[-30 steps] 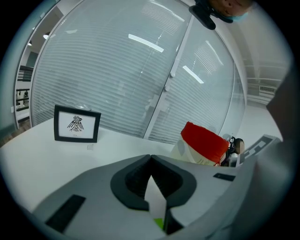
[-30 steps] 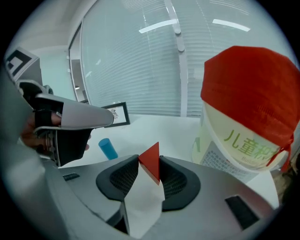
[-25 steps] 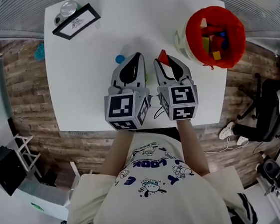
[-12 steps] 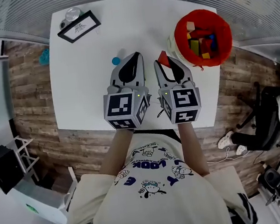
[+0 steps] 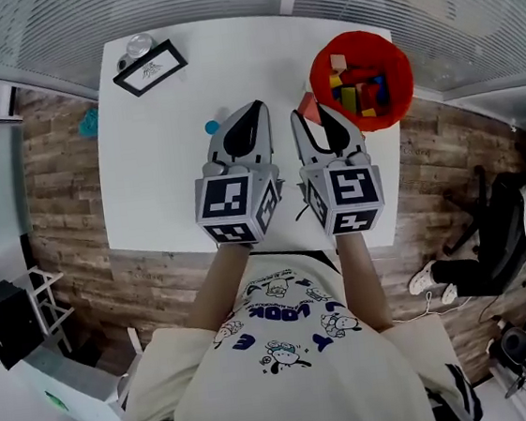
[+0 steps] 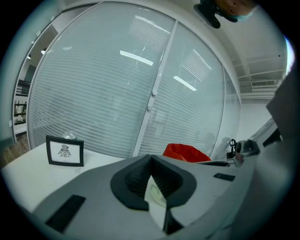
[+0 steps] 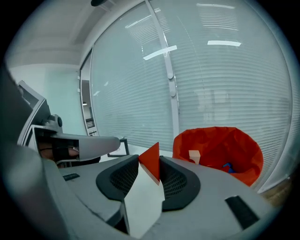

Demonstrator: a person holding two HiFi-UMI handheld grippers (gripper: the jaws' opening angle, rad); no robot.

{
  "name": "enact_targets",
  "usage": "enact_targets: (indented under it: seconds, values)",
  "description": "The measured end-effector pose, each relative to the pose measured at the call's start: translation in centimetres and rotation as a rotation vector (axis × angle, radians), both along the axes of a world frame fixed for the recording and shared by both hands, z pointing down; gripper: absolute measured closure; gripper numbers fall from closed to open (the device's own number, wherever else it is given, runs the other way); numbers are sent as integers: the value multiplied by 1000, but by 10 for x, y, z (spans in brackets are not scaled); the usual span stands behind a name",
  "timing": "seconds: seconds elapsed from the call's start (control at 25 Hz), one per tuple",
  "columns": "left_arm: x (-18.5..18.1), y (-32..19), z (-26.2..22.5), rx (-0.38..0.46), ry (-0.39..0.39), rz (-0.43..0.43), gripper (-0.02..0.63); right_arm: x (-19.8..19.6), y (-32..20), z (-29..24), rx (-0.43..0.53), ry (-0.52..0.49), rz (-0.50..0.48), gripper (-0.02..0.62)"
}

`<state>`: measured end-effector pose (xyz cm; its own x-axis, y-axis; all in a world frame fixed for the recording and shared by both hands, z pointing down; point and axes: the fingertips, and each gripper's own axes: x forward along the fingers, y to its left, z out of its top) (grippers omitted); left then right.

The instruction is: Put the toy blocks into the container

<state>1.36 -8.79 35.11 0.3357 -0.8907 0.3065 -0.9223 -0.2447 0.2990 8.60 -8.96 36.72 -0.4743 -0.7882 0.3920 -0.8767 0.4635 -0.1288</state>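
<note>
While in right hand-held gripper (image 7: 149,166), red block (image 7: 151,159) apex-up

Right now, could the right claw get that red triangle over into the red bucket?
Probably yes. The right gripper is shut on the red triangular block, and the red container stands close ahead to its right, top open, with nothing visible between them.

Reaches forward with both forearms (image 5: 219,281) side by side; presses left gripper (image 5: 254,109) jaws together at tips; clamps red triangular block (image 7: 151,161) between right gripper (image 5: 314,114) tips.
</note>
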Motion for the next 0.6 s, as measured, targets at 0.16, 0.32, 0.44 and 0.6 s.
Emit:
enact_targets:
  seconds: [0.16, 0.32, 0.44, 0.6]
  values:
    - [10, -4, -11, 25, -5, 17, 575, 9, -5, -14, 34, -8, 18, 459]
    - [22, -6, -18, 41, -5, 35, 575, 22, -8, -26, 58, -14, 43, 459]
    - [33, -9, -21, 50, -2, 54, 575, 37, -12, -31, 70, -15, 77, 459]
    - [47, -12, -22, 54, -5, 74, 575, 60, -16, -34, 77, -13, 120, 459]
